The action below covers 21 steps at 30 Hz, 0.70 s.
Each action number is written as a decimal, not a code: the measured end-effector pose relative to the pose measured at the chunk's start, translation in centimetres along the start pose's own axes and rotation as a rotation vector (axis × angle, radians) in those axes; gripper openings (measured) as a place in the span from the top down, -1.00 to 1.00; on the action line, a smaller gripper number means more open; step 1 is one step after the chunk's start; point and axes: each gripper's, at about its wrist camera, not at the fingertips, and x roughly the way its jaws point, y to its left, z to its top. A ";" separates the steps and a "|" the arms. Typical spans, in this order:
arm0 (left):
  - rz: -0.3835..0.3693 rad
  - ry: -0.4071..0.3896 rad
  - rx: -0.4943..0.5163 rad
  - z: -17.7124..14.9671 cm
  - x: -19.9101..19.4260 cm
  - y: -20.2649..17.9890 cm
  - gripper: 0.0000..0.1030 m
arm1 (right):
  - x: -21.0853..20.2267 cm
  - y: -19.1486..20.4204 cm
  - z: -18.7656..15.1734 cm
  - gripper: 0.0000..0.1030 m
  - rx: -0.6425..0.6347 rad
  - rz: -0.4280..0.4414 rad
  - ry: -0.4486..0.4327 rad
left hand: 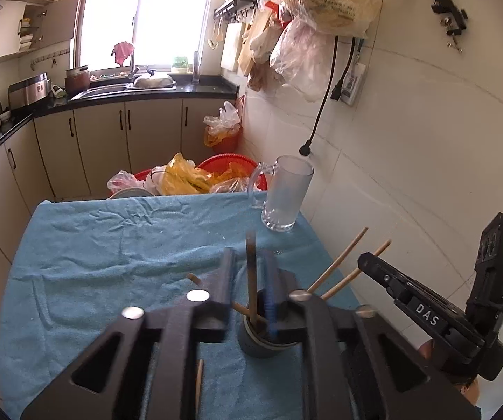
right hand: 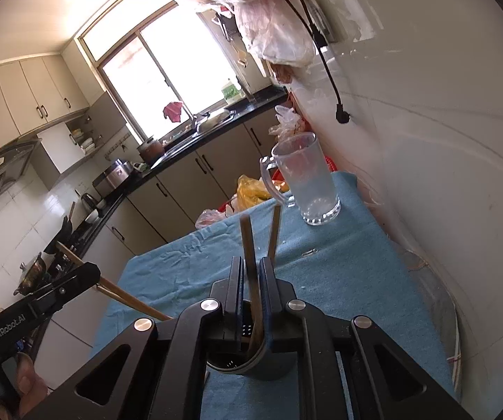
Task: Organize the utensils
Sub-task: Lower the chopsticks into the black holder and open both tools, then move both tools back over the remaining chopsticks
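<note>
**Right wrist view: chopsticks pinched over the holder**

Right wrist view showed the right gripper point(right hand: 251, 273) directly above the dark utensil holder point(right hand: 251, 364), its jaws pressed together on a pair of wooden chopsticks point(right hand: 251, 245) whose lower ends dipped inside the holder. The left gripper point(left hand: 251, 269) also sat over the holder point(left hand: 265, 343), jaws spread around a dark stick point(left hand: 251, 262) without visibly clamping it. More chopsticks point(left hand: 342, 266) leaned out of the holder to its right, and one lay on the blue towel point(left hand: 111, 245) in front of the holder.

The sticks looked light, stiff and smooth, so they would probably pivot in a loose grip; mid-shaft seemed the sound place to hold. Beyond the holder, at the table's far edge, stood a glass mug point(left hand: 286, 192), likely heavy and breakable.

Readable writing: "DAS" on the right gripper's body, "GenRobot.AI" on the left one's.
</note>
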 end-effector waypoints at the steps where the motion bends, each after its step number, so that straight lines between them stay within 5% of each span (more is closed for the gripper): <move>1: 0.002 -0.013 0.000 0.1 -0.4 -0.1 0.49 | -0.3 0.1 0.0 0.78 -0.003 0.001 -0.007; 16: 0.058 -0.184 -0.021 -3.9 -10.4 1.8 0.11 | -8.6 2.4 -3.6 0.59 -0.066 -0.002 -0.123; 21: 0.127 -0.174 -0.020 -7.8 -11.5 3.8 0.04 | -9.8 4.7 -7.3 0.26 -0.171 -0.026 -0.113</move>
